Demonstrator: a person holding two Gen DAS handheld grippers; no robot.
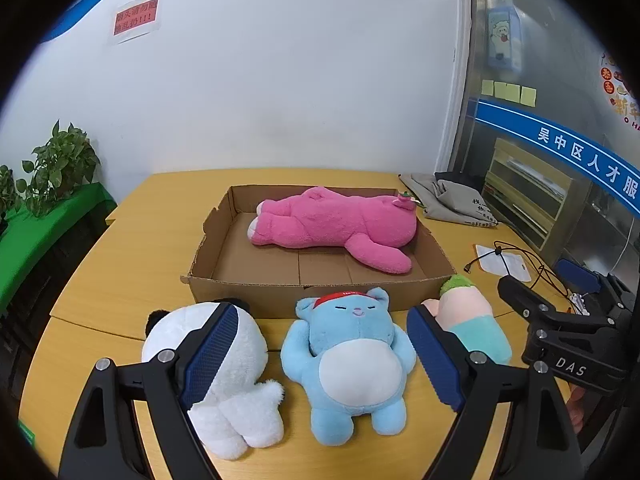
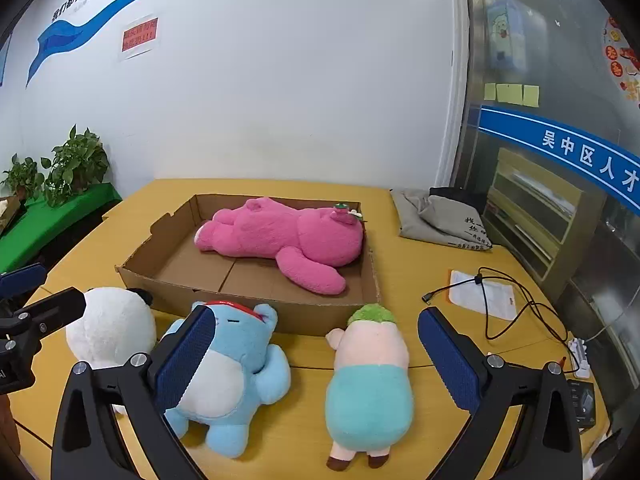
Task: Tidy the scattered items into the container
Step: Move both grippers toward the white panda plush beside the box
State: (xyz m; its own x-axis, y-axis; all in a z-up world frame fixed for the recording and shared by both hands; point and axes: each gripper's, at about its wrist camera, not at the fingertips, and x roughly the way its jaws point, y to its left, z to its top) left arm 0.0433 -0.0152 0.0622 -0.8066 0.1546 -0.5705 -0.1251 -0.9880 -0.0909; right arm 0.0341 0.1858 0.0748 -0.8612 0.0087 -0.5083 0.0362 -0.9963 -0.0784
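Note:
A shallow cardboard box sits on the yellow table with a pink plush bear lying in it. In front of the box lie a white panda plush, a blue cat plush and a pink-and-teal plush with green hair. My left gripper is open, above the blue cat. My right gripper is open, above the pink-and-teal plush; it also shows in the left wrist view.
A grey folded cloth lies at the back right. A white paper and a black cable lie on the right. Potted plants stand on a green shelf at the left. A glass cabinet is at the right.

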